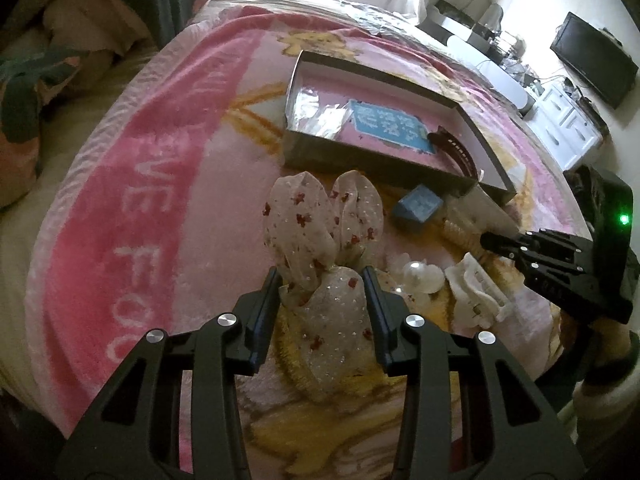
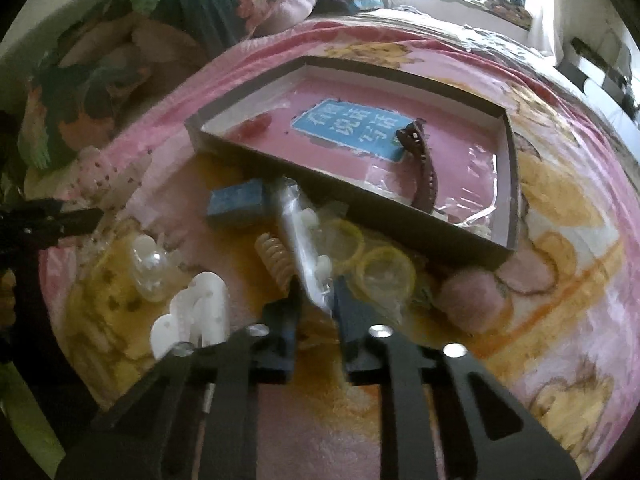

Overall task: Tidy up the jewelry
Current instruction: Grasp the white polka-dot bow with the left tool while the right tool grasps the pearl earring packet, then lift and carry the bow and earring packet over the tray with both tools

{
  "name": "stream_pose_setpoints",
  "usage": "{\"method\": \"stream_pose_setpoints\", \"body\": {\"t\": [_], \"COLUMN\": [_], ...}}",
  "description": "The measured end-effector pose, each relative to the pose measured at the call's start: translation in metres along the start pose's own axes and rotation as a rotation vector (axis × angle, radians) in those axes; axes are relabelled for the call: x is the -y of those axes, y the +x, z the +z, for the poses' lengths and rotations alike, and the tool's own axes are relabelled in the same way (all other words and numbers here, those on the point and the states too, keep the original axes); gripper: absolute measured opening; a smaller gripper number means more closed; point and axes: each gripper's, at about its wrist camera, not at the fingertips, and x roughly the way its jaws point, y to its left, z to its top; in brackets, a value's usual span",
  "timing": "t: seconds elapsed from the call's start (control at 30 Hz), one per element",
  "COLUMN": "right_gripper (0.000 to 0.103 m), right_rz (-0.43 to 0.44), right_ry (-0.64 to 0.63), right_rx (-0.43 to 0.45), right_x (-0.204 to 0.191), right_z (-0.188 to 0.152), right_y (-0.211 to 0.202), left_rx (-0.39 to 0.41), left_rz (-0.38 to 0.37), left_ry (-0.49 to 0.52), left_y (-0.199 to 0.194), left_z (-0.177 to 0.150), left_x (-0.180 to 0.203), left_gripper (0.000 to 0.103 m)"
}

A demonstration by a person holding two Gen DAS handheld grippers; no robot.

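Note:
In the left wrist view my left gripper point(image 1: 322, 280) is shut on the knot of a sheer cream hair bow point(image 1: 316, 220) with red dots, which lies on the pink blanket. In the right wrist view my right gripper point(image 2: 318, 292) is shut on the near end of a clear plastic packet point(image 2: 294, 220) holding white pieces. Beyond both stands a shallow dark cardboard box point(image 1: 360, 160) point(image 2: 320, 184) with a pink book and a brown hair clip point(image 2: 426, 176) inside. The right gripper point(image 1: 490, 242) reaches in from the right, beside the box's near corner.
Loose on the blanket between the grippers lie a small blue box point(image 2: 236, 200), a white claw clip point(image 2: 192, 316), a clear bauble point(image 2: 150, 268), a coiled hair tie point(image 2: 274, 258), yellow rings point(image 2: 384, 272) and a pink fluffy piece point(image 2: 472, 300). Pillows lie far left.

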Motion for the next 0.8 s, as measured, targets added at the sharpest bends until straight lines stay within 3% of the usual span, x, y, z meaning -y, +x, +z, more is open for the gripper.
{"method": "stream_pose_setpoints", "body": {"t": [0.37, 0.8], "right_gripper": [0.014, 0.014], "right_rz": [0.032, -0.011], "right_ry": [0.122, 0.196], "right_rx": [0.088, 0.168], "right_x": [0.027, 0.054], "right_z": [-0.022, -0.045], "right_y": [-0.046, -0.098], "left_rx": [0.018, 0.02], "left_rz": [-0.022, -0.057], "left_ry": [0.045, 0.126], "left_y": [-0.008, -0.001], "left_z": [0.008, 0.02], "left_x": [0.023, 0.065], "left_gripper": [0.032, 0.032]}}
